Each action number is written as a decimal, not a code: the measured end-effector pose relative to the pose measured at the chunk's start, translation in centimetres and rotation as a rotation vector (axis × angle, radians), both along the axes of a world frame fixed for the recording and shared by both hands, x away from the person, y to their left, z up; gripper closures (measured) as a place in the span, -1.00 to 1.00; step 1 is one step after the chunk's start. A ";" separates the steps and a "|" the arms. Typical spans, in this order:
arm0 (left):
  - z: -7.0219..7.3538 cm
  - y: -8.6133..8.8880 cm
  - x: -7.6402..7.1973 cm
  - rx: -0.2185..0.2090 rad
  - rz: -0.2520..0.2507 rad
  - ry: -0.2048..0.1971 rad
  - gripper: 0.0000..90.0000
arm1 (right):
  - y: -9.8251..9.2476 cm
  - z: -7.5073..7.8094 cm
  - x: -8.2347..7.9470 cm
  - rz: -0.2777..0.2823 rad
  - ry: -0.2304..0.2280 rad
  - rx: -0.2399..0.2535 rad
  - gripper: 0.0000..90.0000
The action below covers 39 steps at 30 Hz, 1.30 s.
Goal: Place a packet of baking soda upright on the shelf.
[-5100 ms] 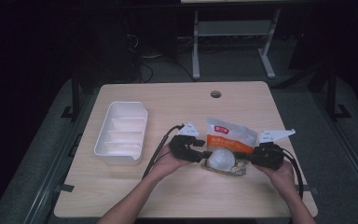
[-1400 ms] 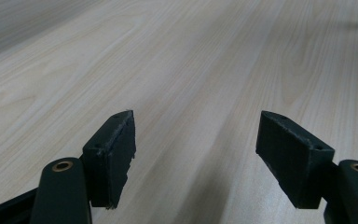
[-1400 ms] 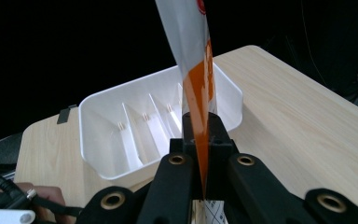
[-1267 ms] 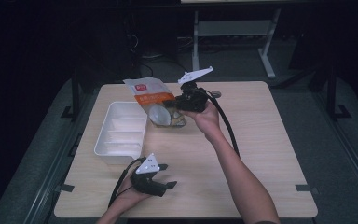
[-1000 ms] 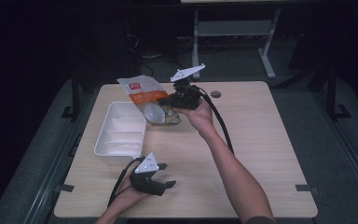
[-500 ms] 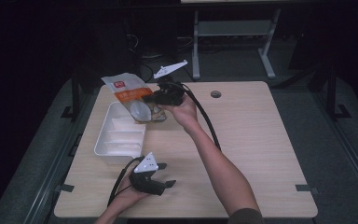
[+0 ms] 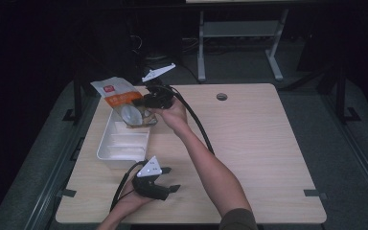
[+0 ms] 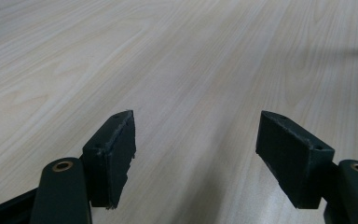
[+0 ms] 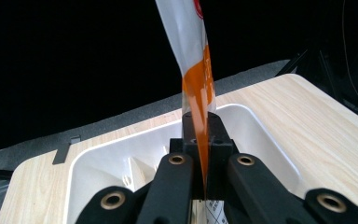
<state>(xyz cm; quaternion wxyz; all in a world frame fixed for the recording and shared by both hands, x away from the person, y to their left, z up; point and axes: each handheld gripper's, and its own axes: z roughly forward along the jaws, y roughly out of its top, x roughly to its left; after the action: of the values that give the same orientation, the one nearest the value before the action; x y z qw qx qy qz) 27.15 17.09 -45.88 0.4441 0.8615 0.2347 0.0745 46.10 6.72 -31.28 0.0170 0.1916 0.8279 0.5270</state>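
Item 1: one snack bag (image 7: 120, 98), orange and clear plastic with a red-and-white label and a pale round content visible through the film. It was held in the air above the far end of the tray, not resting on anything. In the right gripper view the bag (image 9: 196, 79) rose edge-on from between the jaws.

Item 2: one white divided tray (image 7: 124, 143), on the left part of the table; ribs marked off several compartments, number not countable. The right gripper view showed the tray (image 9: 107, 158) directly below the held bag.

Item 3: one light wooden table (image 7: 249, 143), with one round cable port (image 7: 222, 96) near the far edge.

Item 4: two handheld grippers. The right gripper (image 7: 148, 101) was clamped tight on the bag's edge, jaws pressed together on the film. The left gripper (image 7: 170, 179) lay low over the near part of the table, jaws spread wide with nothing between them, as the left gripper view confirmed (image 8: 196, 154).

Item 5: two forearms, entering from the near edge.
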 end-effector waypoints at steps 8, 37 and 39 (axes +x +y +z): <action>0.0 0.1 0.1 -0.003 0.004 0.002 -0.38 | 1.5 -0.9 0.0 0.021 0.001 -0.017 1.00; 0.2 0.3 0.1 -0.006 0.000 -0.005 -0.38 | 4.4 -7.4 2.5 -0.045 0.096 0.070 1.00; 0.2 0.2 0.0 -0.004 -0.006 -0.007 -0.38 | 4.3 -7.7 2.6 -0.049 0.100 0.063 0.99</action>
<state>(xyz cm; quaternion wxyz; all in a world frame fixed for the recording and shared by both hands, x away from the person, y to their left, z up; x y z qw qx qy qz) 27.16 17.29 -45.69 0.4467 0.8611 0.2308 0.0758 48.67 11.00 -38.93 -0.0175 0.2384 0.8057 0.5420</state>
